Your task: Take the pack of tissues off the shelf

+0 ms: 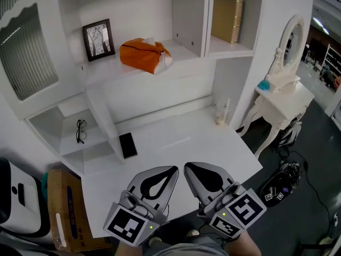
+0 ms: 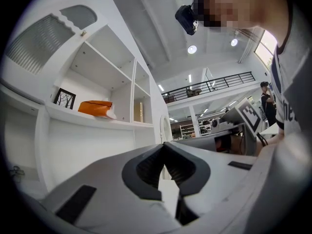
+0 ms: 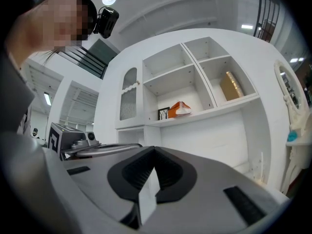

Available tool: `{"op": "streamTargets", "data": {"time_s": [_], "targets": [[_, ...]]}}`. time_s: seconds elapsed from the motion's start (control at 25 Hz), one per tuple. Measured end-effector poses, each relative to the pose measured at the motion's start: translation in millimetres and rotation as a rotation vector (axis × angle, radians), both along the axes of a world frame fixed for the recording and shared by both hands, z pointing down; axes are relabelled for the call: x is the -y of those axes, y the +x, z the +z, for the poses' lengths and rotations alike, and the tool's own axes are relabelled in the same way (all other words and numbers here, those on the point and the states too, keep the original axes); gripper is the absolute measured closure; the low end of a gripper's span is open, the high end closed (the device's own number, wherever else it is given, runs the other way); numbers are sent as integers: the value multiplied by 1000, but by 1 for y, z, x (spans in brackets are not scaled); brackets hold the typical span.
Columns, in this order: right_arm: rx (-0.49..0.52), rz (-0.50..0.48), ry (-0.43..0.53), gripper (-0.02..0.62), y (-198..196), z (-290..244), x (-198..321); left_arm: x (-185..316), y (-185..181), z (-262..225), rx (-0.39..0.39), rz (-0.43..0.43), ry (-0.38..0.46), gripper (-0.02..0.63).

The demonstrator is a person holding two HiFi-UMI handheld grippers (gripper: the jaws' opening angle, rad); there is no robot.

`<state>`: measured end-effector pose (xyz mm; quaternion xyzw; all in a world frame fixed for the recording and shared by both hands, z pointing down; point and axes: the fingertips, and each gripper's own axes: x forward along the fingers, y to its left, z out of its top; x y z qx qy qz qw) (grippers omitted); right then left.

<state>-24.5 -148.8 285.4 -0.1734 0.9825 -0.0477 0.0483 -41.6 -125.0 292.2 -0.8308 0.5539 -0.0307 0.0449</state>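
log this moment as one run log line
stage: pre-grasp | tissue pack: on shelf, untouched | left tongs: shut, empty | right tongs: shut, empty | both: over desk

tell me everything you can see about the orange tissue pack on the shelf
The pack of tissues is a soft packet in a bright orange wrapper, seemingly thin plastic, a little crumpled, with white tissue poking from its top and white showing at its right end. It lies on its broad side, slightly askew, on the white shelf in the middle compartment. In the head view it sits to the right of a black picture frame and apart from it. Only the shelf touches it.
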Motion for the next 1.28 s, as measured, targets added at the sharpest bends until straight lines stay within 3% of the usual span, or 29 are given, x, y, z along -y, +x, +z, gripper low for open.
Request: {"op": "streamTargets", "data": {"time_s": [0.88, 1.28], "targets": [[16, -153, -46, 583, 30, 15, 42, 37, 33, 15, -1, -155, -29, 581], [31, -173, -66, 583, 16, 17, 43, 34, 20, 17, 17, -184, -52, 581]]}}
